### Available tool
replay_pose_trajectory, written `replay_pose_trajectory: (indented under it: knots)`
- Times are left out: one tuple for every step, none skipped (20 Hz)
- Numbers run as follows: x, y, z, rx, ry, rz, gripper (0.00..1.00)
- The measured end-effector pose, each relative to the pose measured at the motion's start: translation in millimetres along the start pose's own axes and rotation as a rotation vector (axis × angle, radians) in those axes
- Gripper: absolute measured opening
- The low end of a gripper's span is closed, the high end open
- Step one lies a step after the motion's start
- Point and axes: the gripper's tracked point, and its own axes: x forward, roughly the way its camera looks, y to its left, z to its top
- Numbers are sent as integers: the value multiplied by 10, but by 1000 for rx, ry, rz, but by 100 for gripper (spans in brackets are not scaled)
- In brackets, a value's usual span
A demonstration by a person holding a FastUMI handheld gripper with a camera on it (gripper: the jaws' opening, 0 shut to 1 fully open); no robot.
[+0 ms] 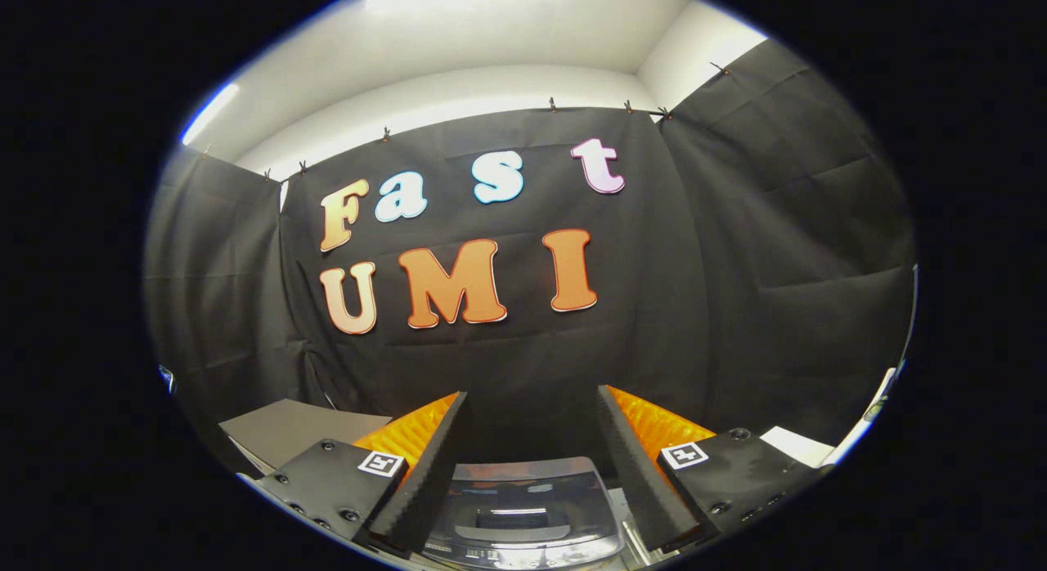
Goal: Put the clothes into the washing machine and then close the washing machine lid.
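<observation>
My gripper (532,403) is held high and stands open, with nothing between its fingers. Below the fingers, in the gap between them, lies the washing machine lid (523,514), a glossy translucent grey panel with a recessed handle; it looks closed, though only part of it shows. No clothes can be seen from here.
The black cloth wall (736,268) stands straight ahead and wraps round both sides. A flat grey board (286,428) lies to the left of the fingers. A white surface (797,448) sits to the right, beyond the right finger.
</observation>
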Motion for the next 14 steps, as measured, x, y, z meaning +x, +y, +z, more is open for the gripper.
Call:
replay_pose_trajectory:
  knots:
    - [-50, -92, 45, -1, -4, 5, 98]
    - [-120, -177, 96, -1, -9, 9, 98]
    - [-155, -264, 139, -2, -15, 11, 98]
    - [-202, -353, 164, -4, -19, 13, 98]
    - [-240, -431, 183, -6, -20, 17, 98]
    - [-274, -497, 208, -10, -24, 21, 98]
    - [-307, -573, 227, -15, -27, 21, 98]
    - [-346, -656, 247, -22, -28, 21, 98]
    - [-382, -718, 258, -28, -28, 21, 98]
    - [-426, -777, 278, -33, -28, 22, 98]
    - [-453, -831, 294, -35, -30, 24, 98]
    - [-501, -877, 328, -36, -35, 26, 98]
    - [-539, -924, 340, -37, -36, 26, 98]
    - [-579, -966, 352, -36, -36, 28, 98]
